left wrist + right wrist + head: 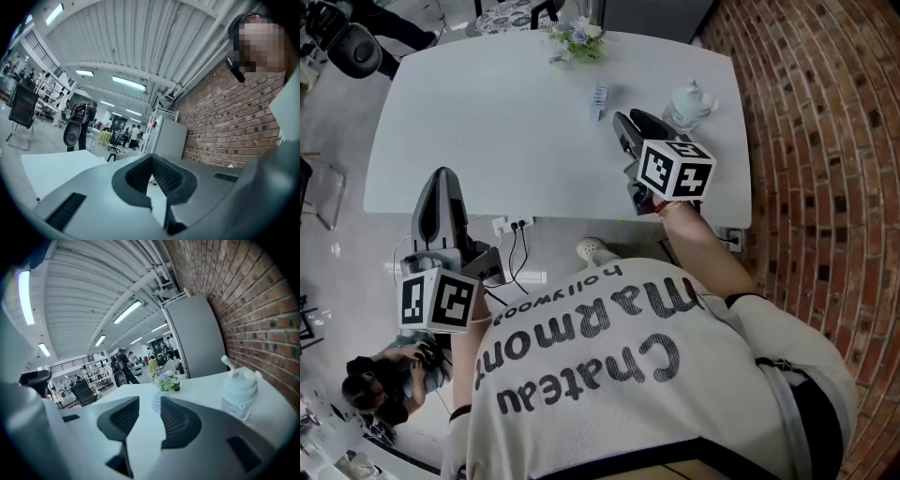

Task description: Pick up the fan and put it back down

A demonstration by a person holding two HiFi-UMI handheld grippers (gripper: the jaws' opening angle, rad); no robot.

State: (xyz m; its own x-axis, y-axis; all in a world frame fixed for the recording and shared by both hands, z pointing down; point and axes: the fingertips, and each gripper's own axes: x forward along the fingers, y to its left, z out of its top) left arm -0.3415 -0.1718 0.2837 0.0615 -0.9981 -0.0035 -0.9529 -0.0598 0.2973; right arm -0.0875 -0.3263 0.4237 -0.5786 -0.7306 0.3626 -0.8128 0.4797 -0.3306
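The fan is a small pale thing lying on the white table, towards the back, just below the flowers. My right gripper hovers over the table close to the fan, on its near right, pointing towards it. In the right gripper view the fan shows far off through the gap of the right gripper, whose jaws stand apart with nothing between them. My left gripper reaches over the table's front left edge, far from the fan. The left gripper has its tips together and holds nothing.
A white lidded jug stands right of my right gripper, also seen as the jug. A flower bunch sits at the table's back edge. A brick wall runs along the right. A power strip and cables lie under the front edge.
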